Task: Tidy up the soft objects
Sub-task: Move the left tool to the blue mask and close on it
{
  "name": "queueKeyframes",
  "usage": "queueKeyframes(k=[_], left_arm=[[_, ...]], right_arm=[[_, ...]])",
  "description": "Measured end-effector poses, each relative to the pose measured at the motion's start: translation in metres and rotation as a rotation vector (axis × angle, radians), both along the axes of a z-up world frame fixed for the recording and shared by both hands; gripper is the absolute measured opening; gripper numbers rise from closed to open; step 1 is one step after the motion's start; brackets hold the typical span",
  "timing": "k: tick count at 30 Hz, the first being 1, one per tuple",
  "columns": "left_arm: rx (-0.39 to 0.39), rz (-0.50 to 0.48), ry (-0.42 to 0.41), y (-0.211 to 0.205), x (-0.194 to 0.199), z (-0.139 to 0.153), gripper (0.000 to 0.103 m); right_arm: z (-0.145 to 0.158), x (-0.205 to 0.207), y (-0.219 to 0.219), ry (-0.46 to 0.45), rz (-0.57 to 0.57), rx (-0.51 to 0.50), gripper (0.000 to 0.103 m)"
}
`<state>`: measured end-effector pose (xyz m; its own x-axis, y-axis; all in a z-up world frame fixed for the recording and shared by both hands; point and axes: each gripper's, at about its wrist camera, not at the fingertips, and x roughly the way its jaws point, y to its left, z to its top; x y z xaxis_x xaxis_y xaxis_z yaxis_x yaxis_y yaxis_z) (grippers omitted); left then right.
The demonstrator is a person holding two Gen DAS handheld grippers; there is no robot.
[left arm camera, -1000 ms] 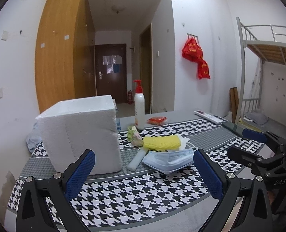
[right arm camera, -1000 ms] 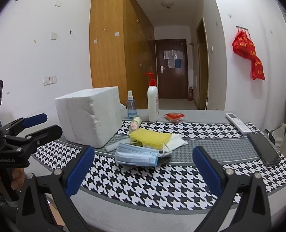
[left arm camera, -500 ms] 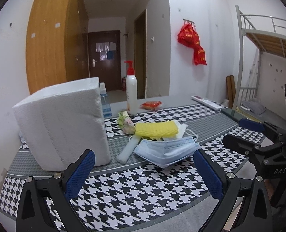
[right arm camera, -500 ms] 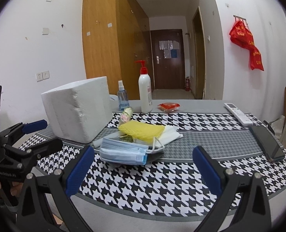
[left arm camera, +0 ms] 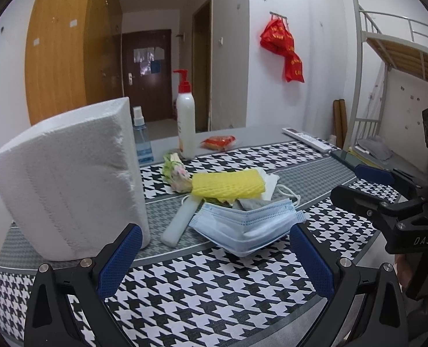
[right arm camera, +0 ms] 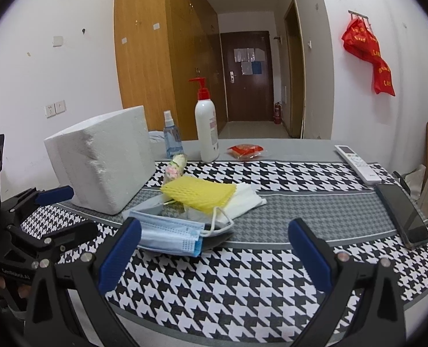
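A pile of soft things lies mid-table: a blue face mask (left arm camera: 248, 225) (right arm camera: 170, 232) in front, a yellow foam net (left arm camera: 228, 183) (right arm camera: 198, 193) on top, white cloth (right arm camera: 245, 199) under it, and a small floral bundle (left arm camera: 176, 173) (right arm camera: 175, 169) behind. A white foam box (left arm camera: 69, 179) (right arm camera: 101, 159) stands left of the pile. My left gripper (left arm camera: 214, 263) is open and empty, just short of the mask. My right gripper (right arm camera: 214, 254) is open and empty, in front of the pile; it also shows in the left wrist view (left arm camera: 367, 185).
A white foam stick (left arm camera: 179, 219) lies beside the box. A pump bottle (right arm camera: 206, 124), a spray bottle (right arm camera: 172, 136) and a red packet (right arm camera: 244, 150) stand behind. A remote (right arm camera: 358, 164) and a phone (right arm camera: 402, 217) lie at the right. The houndstooth cloth (right arm camera: 243, 277) covers the table.
Both grippers have moved forward toward the pile, which now looks larger and nearer. The left view has swung so the foam box is closer on the left. Both stay open.
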<state>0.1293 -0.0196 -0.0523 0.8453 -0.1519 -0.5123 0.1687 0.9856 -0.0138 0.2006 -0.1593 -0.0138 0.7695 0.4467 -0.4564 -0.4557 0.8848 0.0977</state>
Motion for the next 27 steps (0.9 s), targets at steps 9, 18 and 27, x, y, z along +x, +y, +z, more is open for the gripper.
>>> queueKeyframes(k=[9,18,27], left_arm=[[-0.004,-0.016,0.058,-0.008,0.017,-0.008,0.102],[-0.001,-0.025,0.143,-0.014,0.035,-0.02,0.092],[0.017,-0.044,0.176,-0.024,0.047,-0.027,0.082]], right_arm=[[-0.005,0.015,-0.003,0.032,0.012,-0.005,0.103],[-0.013,0.035,-0.003,0.067,0.014,-0.005,0.103],[-0.017,0.046,-0.008,0.088,0.007,-0.001,0.103]])
